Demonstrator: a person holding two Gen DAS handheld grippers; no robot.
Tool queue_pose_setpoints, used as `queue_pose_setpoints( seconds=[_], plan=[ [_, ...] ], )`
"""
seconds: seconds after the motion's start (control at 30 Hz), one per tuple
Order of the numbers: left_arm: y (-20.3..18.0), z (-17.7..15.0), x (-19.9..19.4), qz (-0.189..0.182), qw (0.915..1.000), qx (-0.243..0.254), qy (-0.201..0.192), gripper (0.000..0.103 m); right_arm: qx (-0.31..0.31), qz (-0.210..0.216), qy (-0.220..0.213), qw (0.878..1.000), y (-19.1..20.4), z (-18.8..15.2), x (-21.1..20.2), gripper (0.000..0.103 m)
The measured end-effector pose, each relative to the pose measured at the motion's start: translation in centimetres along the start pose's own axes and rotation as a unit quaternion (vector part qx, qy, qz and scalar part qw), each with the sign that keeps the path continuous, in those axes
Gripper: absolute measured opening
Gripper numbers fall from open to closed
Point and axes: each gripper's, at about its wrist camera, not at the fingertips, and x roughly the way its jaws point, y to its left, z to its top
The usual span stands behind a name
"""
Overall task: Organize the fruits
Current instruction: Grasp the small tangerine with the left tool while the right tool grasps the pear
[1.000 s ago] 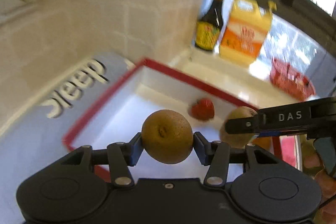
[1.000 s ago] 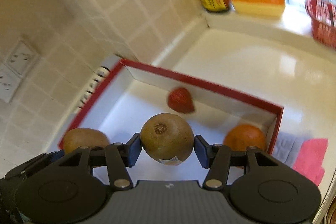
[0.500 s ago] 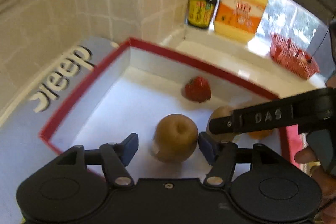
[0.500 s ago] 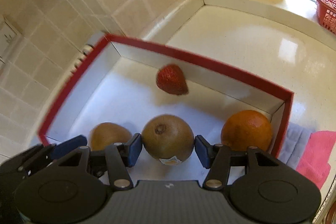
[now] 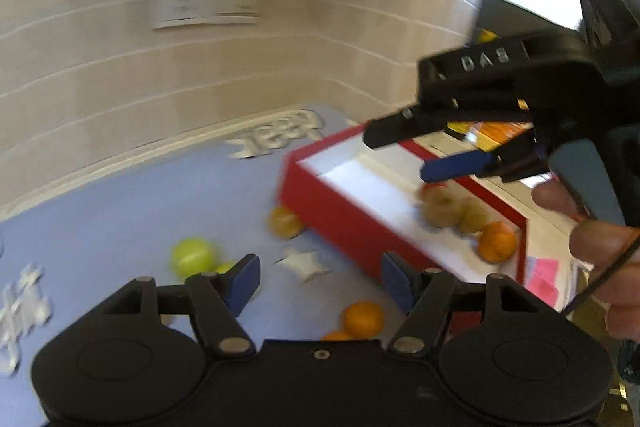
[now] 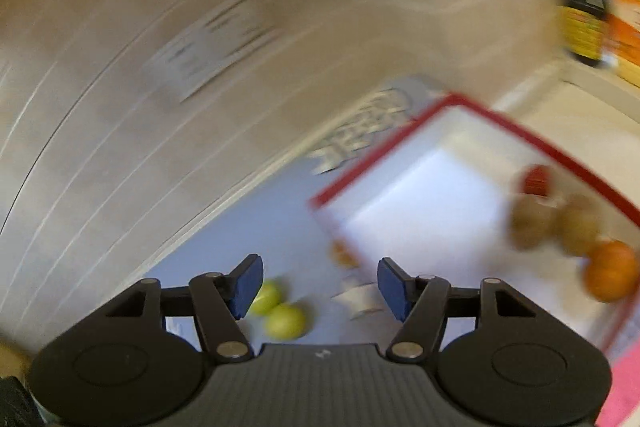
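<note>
Both the left gripper (image 5: 318,281) and the right gripper (image 6: 320,281) have just been opening and are wide and empty, with two kiwis (image 5: 456,213), an orange (image 5: 497,241) and a strawberry (image 6: 538,179) already in the red box (image 5: 332,215), while green fruits (image 6: 280,313) and oranges (image 5: 362,319) wait on the blue mat (image 5: 120,219).

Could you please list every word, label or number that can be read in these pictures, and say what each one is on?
"DAS": raised letters on the side of the right gripper, seen from the left wrist view.
White raised lettering on the blue mat: too blurred to read.
Paper sheet on the tiled wall: printed, too blurred to read.
Dark bottle label: blurred, unreadable.
Yellow jug label: blurred, unreadable.
</note>
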Motion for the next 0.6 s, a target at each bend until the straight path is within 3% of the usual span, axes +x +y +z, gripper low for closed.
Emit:
queue_pose_setpoints(
  seconds=[0.1,0.27,0.4,0.6],
  plan=[
    [2.1,-2.1,-2.6,0.042,0.9978,-0.048,-0.021,0.079,-0.055,0.030,0.020,0.998,4.0,-1.2,1.1,0.067],
    [4.6,-5.1,-5.2,0.077,0.9895,-0.119,-0.030,0.079,-0.117,0.075,0.076,0.987,8.8,-4.4,2.8,0.068],
    [3.6,-6.0,-6.3,0.103,0.9877,-0.111,-0.039,0.079,-0.121,0.087,0.093,0.984,9.4,-6.4,3.2,0.068],
    [4.1,-8.4,-7.2,0.128,0.9857,-0.103,-0.035,0.079,-0.121,0.066,0.102,0.985,7.9,-7.0,3.1,0.070]
  ],
)
